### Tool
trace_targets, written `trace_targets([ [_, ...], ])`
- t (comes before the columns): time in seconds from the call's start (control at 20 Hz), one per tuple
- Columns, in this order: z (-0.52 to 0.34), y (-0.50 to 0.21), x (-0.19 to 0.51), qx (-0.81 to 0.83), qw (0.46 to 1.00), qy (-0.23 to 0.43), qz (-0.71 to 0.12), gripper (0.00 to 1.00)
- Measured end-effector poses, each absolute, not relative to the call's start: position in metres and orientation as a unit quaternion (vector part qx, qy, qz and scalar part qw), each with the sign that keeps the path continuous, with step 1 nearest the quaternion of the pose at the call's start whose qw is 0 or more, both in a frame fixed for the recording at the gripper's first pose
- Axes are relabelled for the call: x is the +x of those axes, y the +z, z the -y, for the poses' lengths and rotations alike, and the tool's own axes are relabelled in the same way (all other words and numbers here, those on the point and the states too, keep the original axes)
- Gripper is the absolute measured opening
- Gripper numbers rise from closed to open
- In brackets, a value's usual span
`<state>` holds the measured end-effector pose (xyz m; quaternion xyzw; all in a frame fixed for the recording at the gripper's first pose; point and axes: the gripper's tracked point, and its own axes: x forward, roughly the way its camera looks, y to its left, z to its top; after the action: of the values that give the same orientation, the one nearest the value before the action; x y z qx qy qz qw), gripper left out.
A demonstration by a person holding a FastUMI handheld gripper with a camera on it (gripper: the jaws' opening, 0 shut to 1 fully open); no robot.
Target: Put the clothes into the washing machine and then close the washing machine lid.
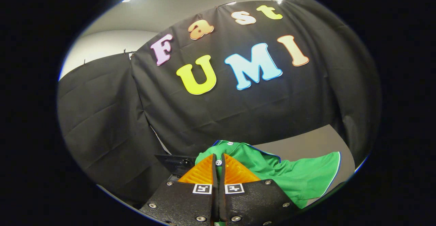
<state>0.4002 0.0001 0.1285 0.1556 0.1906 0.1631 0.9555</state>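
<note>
A green shirt (293, 175) with white and blue trim and small white buttons bunches up right at my fingertips and spreads away to the right over a grey surface (306, 142). My gripper (218, 158) is shut on a fold of this shirt. Its two fingers stand almost together, with green cloth and one button showing in the thin slit between them. Part of the shirt is hidden beneath the fingers.
A dark, glossy object (177, 163) sits just left of the fingers, low against the black cloth wall (112, 124); I cannot tell what it is. The cloth wall stands close behind the grey surface and wraps around both sides.
</note>
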Motion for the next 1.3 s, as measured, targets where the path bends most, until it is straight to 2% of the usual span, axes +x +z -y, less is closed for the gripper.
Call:
trace_targets([
  [0.55, -0.094, 0.157, 0.398, 0.174, 0.945, 0.208, -0.182, 0.0],
  [1.3, -0.206, 0.161, 0.381, 0.191, 0.928, 0.259, -0.189, 0.0],
])
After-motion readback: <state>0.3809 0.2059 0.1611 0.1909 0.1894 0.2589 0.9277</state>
